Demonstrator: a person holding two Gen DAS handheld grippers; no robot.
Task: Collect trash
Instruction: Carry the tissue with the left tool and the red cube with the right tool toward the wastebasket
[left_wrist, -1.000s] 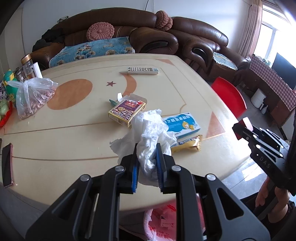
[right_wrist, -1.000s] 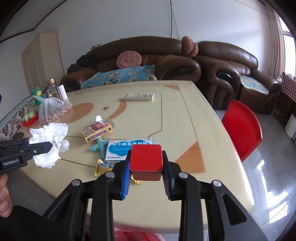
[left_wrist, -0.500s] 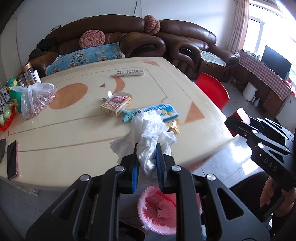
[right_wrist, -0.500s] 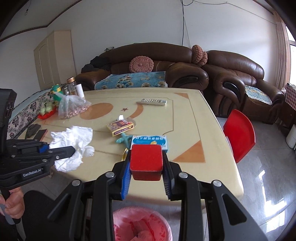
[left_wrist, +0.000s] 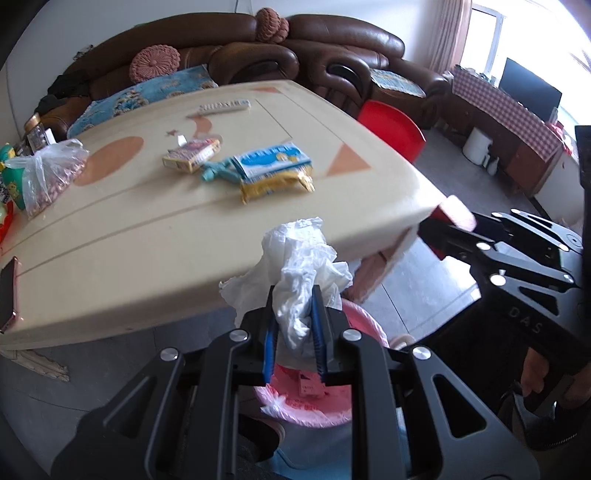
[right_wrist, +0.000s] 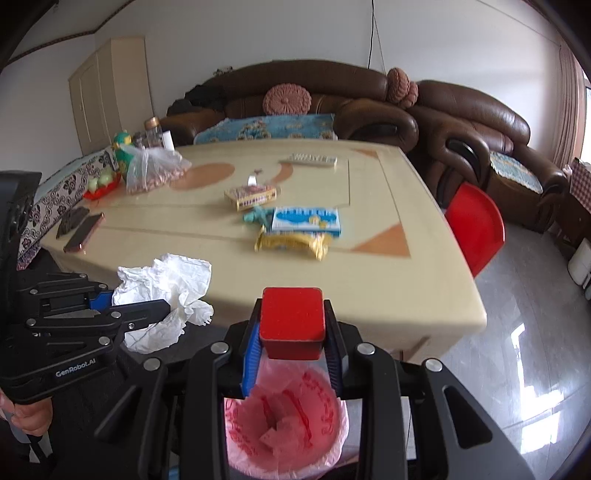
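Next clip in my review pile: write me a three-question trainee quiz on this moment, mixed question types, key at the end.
1. True or false: the left hand-held gripper is closed on crumpled white tissue.
2. What does the right hand-held gripper hold? A) remote B) red box C) phone
3. Fill in: below both grippers stands a bin lined with a ____ bag.

Key: 1 true; 2 B; 3 pink
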